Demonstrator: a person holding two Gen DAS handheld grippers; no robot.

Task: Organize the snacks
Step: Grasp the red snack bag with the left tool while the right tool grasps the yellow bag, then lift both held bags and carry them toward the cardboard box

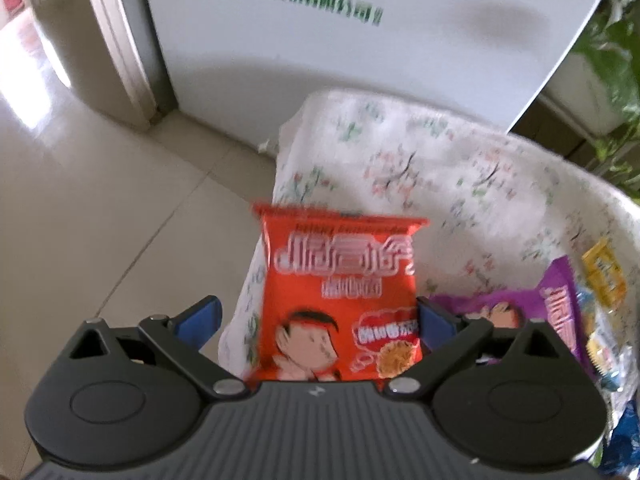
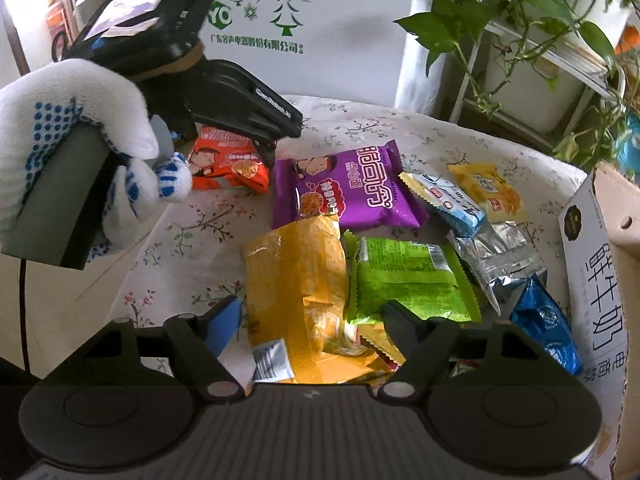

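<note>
My left gripper (image 1: 320, 316) is open around an orange snack packet (image 1: 340, 296); the jaws stand wide of its sides, above the table's left edge. In the right wrist view the left gripper (image 2: 248, 120) hangs over the same orange packet (image 2: 228, 160), which lies on the floral tablecloth (image 2: 200, 216). My right gripper (image 2: 312, 320) is open over a yellow packet (image 2: 296, 280), with a green packet (image 2: 408, 276) by its right finger. A purple packet (image 2: 348, 188) lies in the middle and also shows in the left wrist view (image 1: 520, 304).
More packets lie to the right: a white-blue one (image 2: 448, 200), a yellow one (image 2: 488, 188), a silver one (image 2: 500, 256), a blue one (image 2: 548, 328). A cardboard box (image 2: 596, 264) stands at the right edge. A white appliance carton (image 1: 360, 48) and a potted plant (image 2: 520, 12) stand behind the table.
</note>
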